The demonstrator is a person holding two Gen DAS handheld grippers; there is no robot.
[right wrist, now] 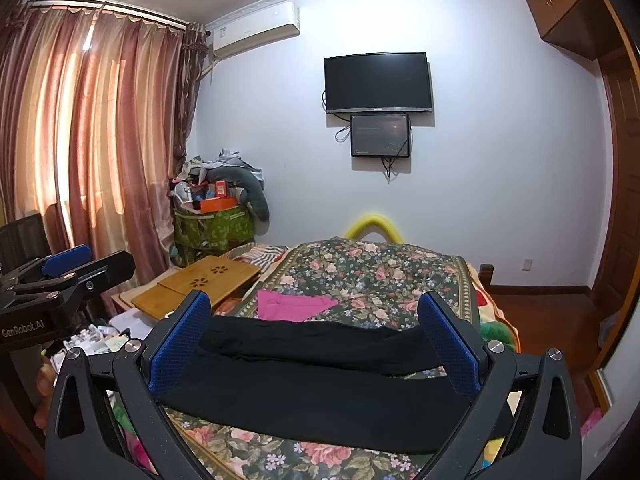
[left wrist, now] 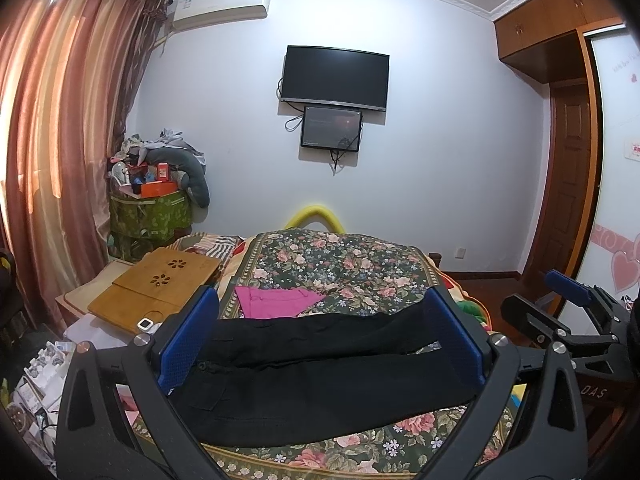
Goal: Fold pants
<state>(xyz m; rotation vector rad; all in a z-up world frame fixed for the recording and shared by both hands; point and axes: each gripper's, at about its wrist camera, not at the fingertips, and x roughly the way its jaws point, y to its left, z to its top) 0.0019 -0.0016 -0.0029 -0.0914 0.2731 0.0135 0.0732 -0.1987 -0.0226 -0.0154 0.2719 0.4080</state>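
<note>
Floral bed [left wrist: 344,264] holds black pants [left wrist: 320,376] laid flat crosswise, legs together, not yet folded short; left tool [left wrist: 320,336] and right tool [right wrist: 314,332] both open, empty.

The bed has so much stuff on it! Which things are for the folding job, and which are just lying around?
For the job: black pants, left claw, right claw.

Just lying around: pink cloth, wooden tray, flowered blanket, green bag.
</note>
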